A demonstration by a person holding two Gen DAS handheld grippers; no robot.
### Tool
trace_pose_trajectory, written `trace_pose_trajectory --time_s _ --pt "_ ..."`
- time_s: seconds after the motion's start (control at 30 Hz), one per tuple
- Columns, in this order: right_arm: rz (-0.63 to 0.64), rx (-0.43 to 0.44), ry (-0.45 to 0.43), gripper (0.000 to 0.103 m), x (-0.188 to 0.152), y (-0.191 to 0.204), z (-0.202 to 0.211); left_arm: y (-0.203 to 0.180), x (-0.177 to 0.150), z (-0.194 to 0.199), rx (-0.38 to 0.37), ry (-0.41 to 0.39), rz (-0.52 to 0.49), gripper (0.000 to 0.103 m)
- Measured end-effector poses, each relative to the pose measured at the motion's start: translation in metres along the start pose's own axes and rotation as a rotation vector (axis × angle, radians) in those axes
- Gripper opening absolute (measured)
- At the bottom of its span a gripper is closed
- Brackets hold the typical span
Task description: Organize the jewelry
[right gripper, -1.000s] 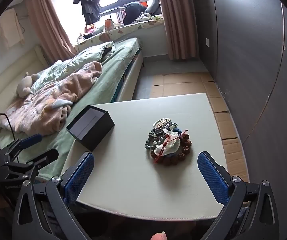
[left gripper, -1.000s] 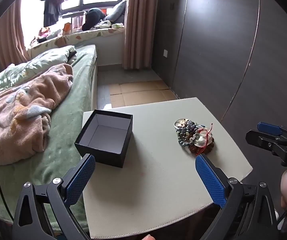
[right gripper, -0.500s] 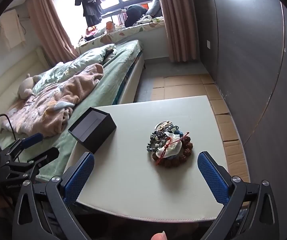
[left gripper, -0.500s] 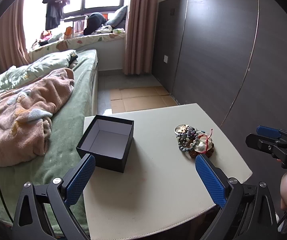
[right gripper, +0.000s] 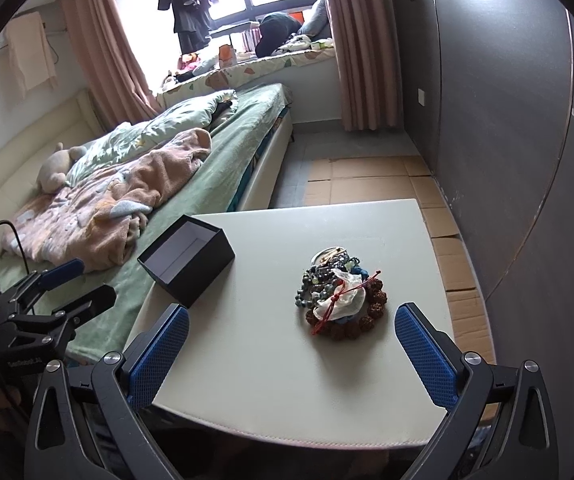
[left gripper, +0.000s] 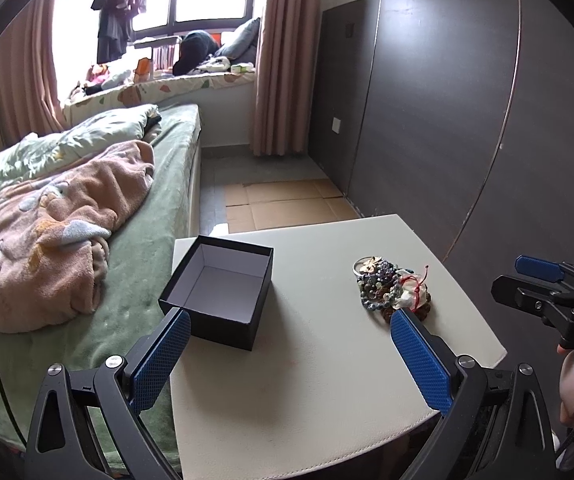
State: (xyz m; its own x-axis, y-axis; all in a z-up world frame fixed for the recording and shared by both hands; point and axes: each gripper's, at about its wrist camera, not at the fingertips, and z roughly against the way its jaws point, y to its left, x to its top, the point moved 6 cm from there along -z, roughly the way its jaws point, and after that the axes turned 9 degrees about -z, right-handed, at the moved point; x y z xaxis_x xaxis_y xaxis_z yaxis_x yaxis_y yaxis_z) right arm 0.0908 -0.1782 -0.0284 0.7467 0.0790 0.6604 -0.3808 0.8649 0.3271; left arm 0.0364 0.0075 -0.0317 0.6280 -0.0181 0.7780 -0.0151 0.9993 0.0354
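A: What is sitting on the pale square counter (right gripper: 271,364)?

B: An open black cardboard box with a grey inside (left gripper: 223,286) is resting at about ten o'clock, near the bed-side edge. A tangled heap of beaded bracelets with a red cord and white cloth (right gripper: 341,294) is lying at about two o'clock, well apart from it.

A: And the grippers?

B: The left gripper (left gripper: 285,354) and right gripper (right gripper: 291,350) are hovering over the near edge, jaws spread wide, gripping nothing.

A: The room?

B: A green bed with a pink fleece blanket (right gripper: 127,196) is lying alongside; pink curtains (right gripper: 361,40) are framing a bright window.
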Motion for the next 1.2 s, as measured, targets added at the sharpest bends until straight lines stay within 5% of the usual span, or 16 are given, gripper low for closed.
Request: trace_pose_trajectory --time_s 1.2 --pt "0.031 -0.023 -0.025 0.103 0.0018 0.006 -0.0001 0.0044 0.0035 0.0069 0.016 -0.029 0.0 0.1"
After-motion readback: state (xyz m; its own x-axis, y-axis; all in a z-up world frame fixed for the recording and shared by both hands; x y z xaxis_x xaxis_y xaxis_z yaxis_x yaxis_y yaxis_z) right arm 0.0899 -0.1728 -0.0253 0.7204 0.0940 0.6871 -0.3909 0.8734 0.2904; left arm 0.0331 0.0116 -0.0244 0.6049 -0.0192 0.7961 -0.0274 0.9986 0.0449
